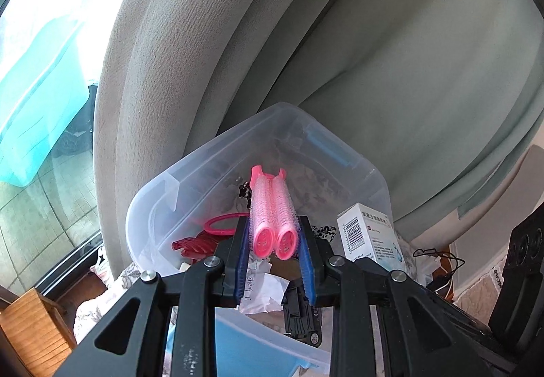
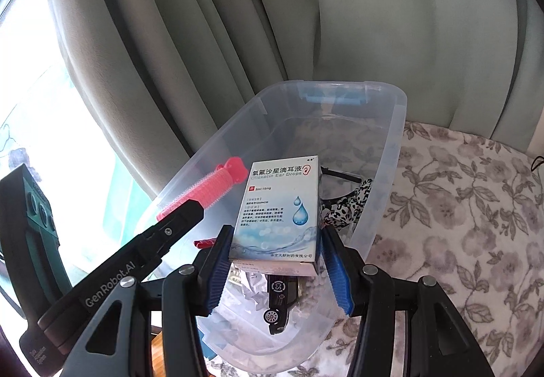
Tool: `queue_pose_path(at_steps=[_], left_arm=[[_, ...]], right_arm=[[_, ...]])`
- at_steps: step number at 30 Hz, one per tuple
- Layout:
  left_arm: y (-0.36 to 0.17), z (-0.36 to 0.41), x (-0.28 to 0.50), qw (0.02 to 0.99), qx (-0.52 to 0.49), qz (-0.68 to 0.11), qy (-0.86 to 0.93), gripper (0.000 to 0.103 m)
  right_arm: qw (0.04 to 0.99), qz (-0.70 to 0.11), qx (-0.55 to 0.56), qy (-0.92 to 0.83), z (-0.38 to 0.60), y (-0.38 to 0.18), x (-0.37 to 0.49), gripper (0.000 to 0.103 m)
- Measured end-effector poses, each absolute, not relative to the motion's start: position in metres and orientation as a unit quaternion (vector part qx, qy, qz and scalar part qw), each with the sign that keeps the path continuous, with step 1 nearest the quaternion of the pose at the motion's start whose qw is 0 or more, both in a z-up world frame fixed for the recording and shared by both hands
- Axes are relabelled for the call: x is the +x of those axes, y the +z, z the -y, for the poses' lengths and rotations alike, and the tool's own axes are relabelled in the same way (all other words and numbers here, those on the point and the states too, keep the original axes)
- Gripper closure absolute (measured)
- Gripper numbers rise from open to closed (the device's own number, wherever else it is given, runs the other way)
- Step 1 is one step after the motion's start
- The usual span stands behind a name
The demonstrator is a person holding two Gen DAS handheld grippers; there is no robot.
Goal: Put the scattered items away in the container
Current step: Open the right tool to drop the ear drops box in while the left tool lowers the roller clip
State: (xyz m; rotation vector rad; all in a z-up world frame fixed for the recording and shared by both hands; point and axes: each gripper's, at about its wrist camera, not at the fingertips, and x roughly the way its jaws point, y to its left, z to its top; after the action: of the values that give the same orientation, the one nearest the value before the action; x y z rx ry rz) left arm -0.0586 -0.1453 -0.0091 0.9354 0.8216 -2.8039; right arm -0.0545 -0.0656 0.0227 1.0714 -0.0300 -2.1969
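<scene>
A clear plastic bin (image 1: 204,156) (image 2: 397,125) stands on a floral cloth. My left gripper (image 1: 274,242) is shut on a pink double hair roller (image 1: 272,207) and holds it above the bin; the roller also shows in the right wrist view (image 2: 210,186). My right gripper (image 2: 277,242) is shut on a white ear-drops box (image 2: 282,207), held above the bin; the box also shows in the left wrist view (image 1: 365,230). Inside the bin lie a black toy car (image 2: 280,304), a red hair clip (image 1: 193,246), a pink ring (image 1: 221,224) and a black-and-white scrunchie (image 2: 343,207).
Grey-green curtains (image 2: 238,19) hang right behind the bin. The floral cloth (image 2: 459,207) spreads to the right of it. A window (image 1: 40,70) is at the left, a wooden box (image 1: 30,326) at lower left, and black cables (image 1: 438,258) at the right.
</scene>
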Motion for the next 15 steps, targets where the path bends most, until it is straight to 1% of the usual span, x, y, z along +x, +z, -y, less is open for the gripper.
queue_pose_path(at_steps=[8, 15], left_arm=[[-0.009, 0.138, -0.057, 0.059, 0.306, -0.248, -0.917, 0.074], [-0.008, 0.132, -0.056, 0.058, 0.306, -0.252, -0.916, 0.06]], right_arm=[[0.341, 0.006, 0.406, -0.848, 0.062, 0.023, -0.061, 0.048], [0.348, 0.02, 0.405, -0.845, 0.06, 0.02, -0.073, 0.048]])
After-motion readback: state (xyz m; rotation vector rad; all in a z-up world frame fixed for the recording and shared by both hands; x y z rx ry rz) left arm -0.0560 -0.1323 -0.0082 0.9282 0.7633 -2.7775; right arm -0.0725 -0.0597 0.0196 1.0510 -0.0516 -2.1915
